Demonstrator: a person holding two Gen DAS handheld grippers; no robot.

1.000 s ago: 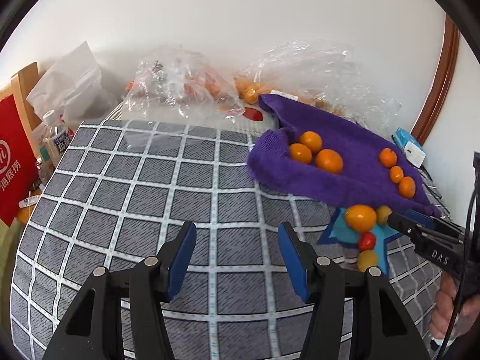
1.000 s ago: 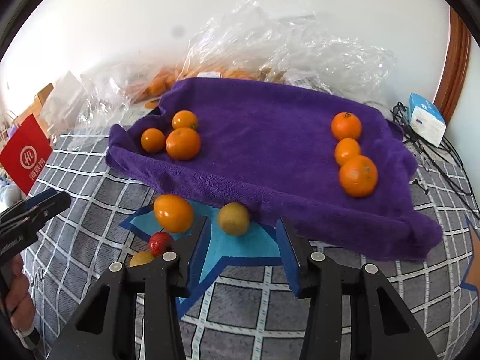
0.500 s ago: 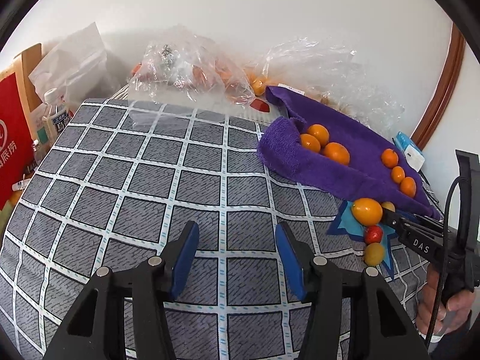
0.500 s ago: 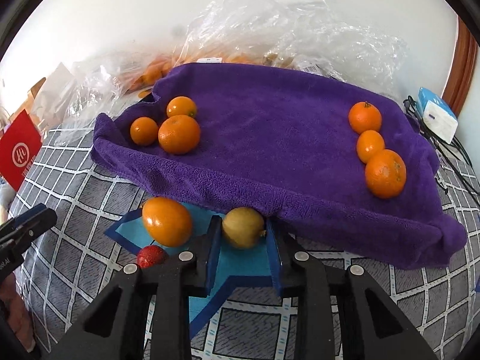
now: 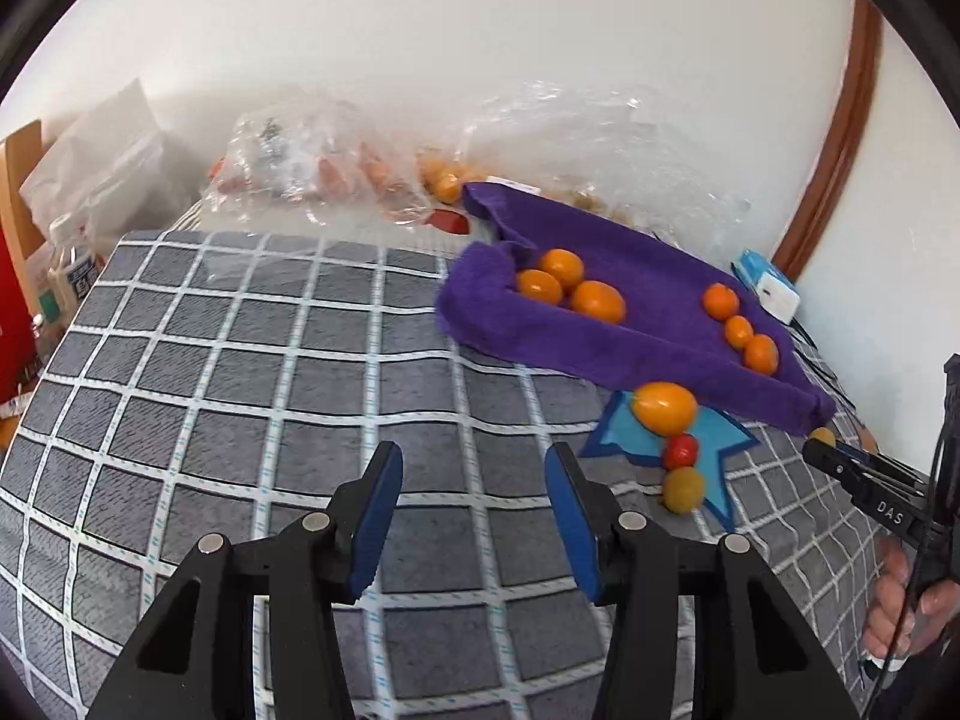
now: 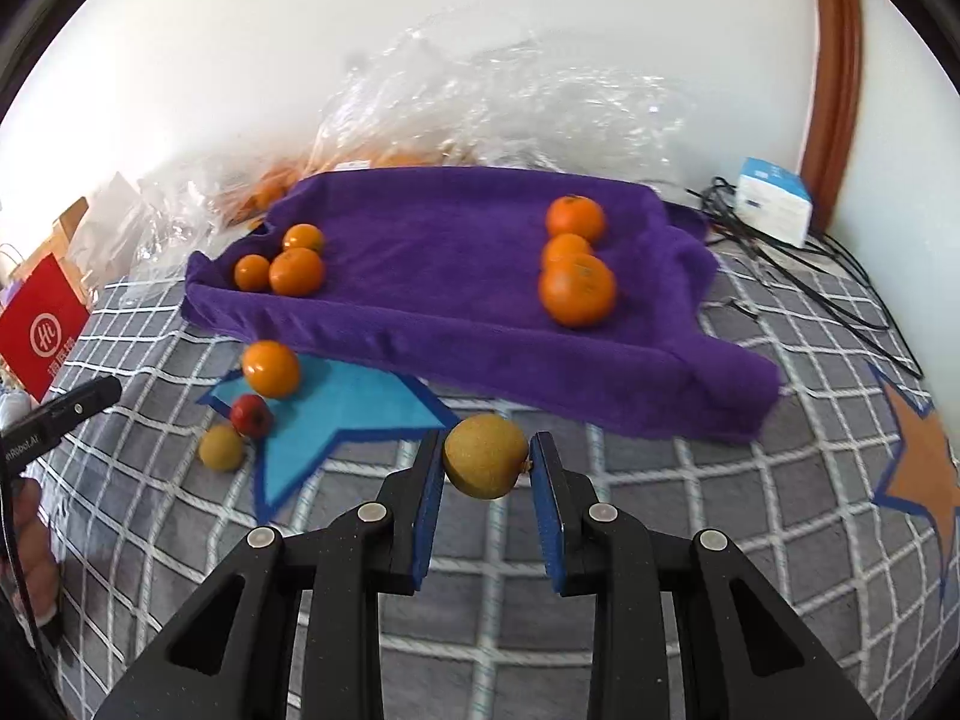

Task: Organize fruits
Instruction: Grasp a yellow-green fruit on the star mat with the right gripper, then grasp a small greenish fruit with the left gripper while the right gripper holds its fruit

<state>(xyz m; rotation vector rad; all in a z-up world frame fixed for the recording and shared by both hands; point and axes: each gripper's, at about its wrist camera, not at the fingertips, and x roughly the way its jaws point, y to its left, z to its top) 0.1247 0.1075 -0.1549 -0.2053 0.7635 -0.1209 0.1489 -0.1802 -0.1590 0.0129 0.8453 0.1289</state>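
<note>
With the right gripper [image 6: 486, 468] clamped on the round yellow-brown fruit [image 6: 485, 463] at lower centre, the pick looks done, so next comes carrying it onto the purple towel-lined tray [image 6: 456, 252] above, while the left gripper [image 5: 471, 501], narrowing, holds nothing.

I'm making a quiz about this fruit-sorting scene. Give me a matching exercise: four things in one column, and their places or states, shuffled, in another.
Things:
1. yellow-green fruit
2. red fruit
3. left claw
4. white and blue box

Places or states:
A. beside the black cables near the wall
B. open, nothing between its pads
C. gripped by the right claw
D. on the checked cloth, between an orange fruit and a small yellow fruit

Pairs: 1-C, 2-D, 3-B, 4-A
</note>
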